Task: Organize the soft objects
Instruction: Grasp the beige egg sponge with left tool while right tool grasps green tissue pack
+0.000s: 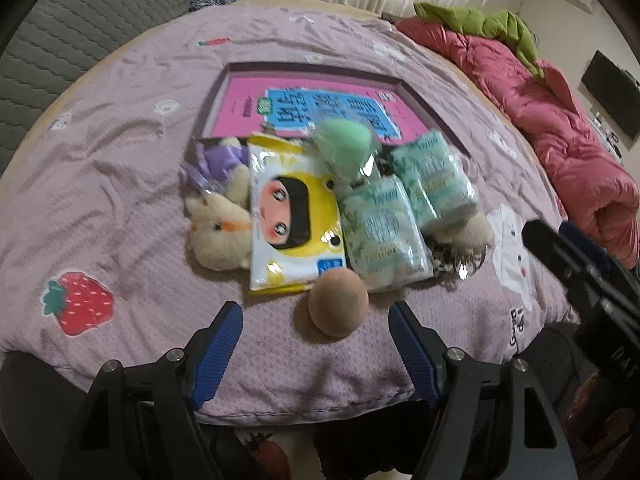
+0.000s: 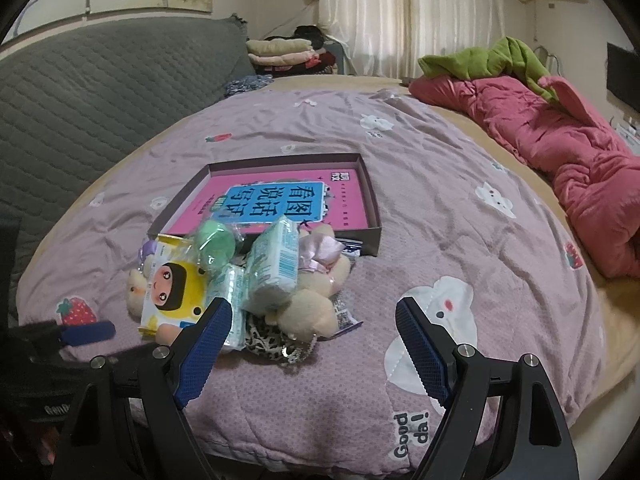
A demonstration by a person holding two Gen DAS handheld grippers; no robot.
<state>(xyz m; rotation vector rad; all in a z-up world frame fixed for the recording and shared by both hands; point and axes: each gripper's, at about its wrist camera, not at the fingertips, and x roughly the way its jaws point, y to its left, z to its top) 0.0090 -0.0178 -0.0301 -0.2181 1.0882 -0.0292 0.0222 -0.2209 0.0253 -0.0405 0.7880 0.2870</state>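
Bedroom: a bed under a lilac quilt printed with strawberries and white cartoon faces, grey quilted headboard behind, curtains at the back.

Soft objects sit in one heap near the foot of the quilt, all of them outside the box. Nearest the left tool: a tan sponge ball, lying just ahead of and between the spread jaws, not gripped. Behind it, touching: yellow wipes pack with a cartoon girl's face; two mint-green tissue packs, one leaning on the other; a green puff in clear wrap, blurred; a cream plush rabbit half under the wipes; a purple-dressed plush behind that; another cream plush with a pink satin bow, lying on a leopard-print pouch.

Just beyond the heap: shallow open box, holding only a pink book.

Right tool: jaws spread, empty, held over bare quilt just right of the heap.

Progress, as judged: barely started, if the box is the destination. Nothing soft is in it; every item is left to move.

Legible writing: blue panel on the book reads 看图说话写话; "Good da!" on the quilt edge. Print on the packs too small to read.

Further out: crumpled pink duvet with a green garment on top, folded linens at the back.
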